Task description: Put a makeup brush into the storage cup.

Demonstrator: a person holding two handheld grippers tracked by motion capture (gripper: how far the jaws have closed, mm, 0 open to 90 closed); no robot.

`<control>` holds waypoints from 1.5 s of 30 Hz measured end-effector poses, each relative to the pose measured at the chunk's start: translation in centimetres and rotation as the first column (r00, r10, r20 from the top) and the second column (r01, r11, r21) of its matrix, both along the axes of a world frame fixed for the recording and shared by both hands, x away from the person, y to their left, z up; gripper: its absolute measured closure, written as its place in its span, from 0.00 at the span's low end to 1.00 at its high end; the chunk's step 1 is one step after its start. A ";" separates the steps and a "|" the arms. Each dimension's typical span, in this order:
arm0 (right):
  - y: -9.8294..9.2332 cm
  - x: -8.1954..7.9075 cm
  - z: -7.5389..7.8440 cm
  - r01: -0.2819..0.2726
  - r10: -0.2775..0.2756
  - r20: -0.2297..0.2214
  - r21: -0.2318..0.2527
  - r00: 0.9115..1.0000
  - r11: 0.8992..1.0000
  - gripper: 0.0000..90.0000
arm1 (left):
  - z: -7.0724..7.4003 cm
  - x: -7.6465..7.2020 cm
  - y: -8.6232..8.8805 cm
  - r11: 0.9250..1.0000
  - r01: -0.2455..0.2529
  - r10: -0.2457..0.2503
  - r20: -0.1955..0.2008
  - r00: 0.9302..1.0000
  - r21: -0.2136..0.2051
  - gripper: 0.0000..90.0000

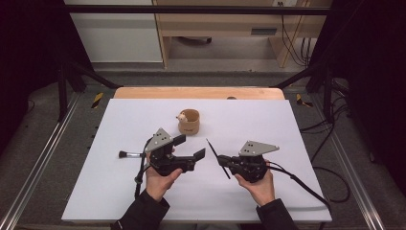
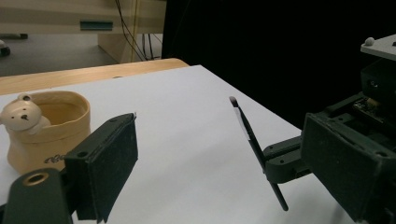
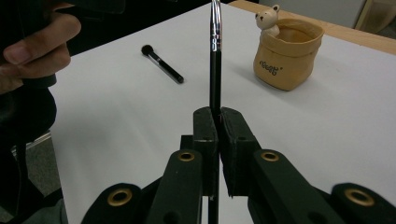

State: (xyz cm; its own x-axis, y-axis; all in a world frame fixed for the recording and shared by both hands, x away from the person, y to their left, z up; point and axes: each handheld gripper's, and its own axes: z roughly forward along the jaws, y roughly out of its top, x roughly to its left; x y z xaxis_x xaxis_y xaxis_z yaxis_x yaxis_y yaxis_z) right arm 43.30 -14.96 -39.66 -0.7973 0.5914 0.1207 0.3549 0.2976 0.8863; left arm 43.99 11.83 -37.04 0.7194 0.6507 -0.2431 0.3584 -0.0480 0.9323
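My right gripper (image 1: 225,162) (image 3: 218,122) is shut on a thin black brush (image 1: 216,156) (image 3: 215,70), gripping it low on the handle, with the silver ferrule end pointing away from the jaws. The same thin brush (image 2: 252,137) stands tilted in the left gripper view, clamped in the right gripper's jaws. My left gripper (image 1: 190,147) (image 2: 224,172) is open, with nothing between its pads, a short way left of the brush. A tan pouch-like cup (image 1: 189,121) (image 2: 46,128) (image 3: 288,52) with a small bear figure on its rim stands behind both grippers.
A second, short brush with a round dark head (image 1: 129,154) (image 3: 161,63) lies flat on the white board (image 1: 268,120) left of my left hand. The wooden table edge (image 1: 198,93) runs behind the board. Black frame posts and cables flank the table.
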 end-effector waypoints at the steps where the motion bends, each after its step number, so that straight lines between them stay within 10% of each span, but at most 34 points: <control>1: 0.0 0.0 0.0 0.001 -0.001 0.002 0.001 1.000 1.000 0.95 | 0.0 0.0 -0.1 1.000 0.001 -0.001 -0.002 1.000 -0.001 0.12; 31: 0.1 -0.1 -0.1 0.004 -0.004 0.014 0.014 1.000 1.000 0.95 | -1.7 0.4 -3.0 0.996 0.035 -0.041 -0.074 0.996 -0.079 0.27; 45: 0.1 -0.2 0.0 0.008 -0.009 0.024 0.024 1.000 1.000 0.95 | -2.2 0.4 -3.5 0.990 0.050 -0.064 -0.105 0.992 -0.133 0.49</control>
State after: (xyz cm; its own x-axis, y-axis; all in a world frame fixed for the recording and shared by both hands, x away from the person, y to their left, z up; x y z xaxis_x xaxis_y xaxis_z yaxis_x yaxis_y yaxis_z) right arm 43.12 -14.89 -39.66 -0.7951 0.5953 0.1159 0.3358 0.2730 0.9015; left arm 44.41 8.32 -39.19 0.7193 0.5671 -0.4013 0.4579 0.0474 0.8877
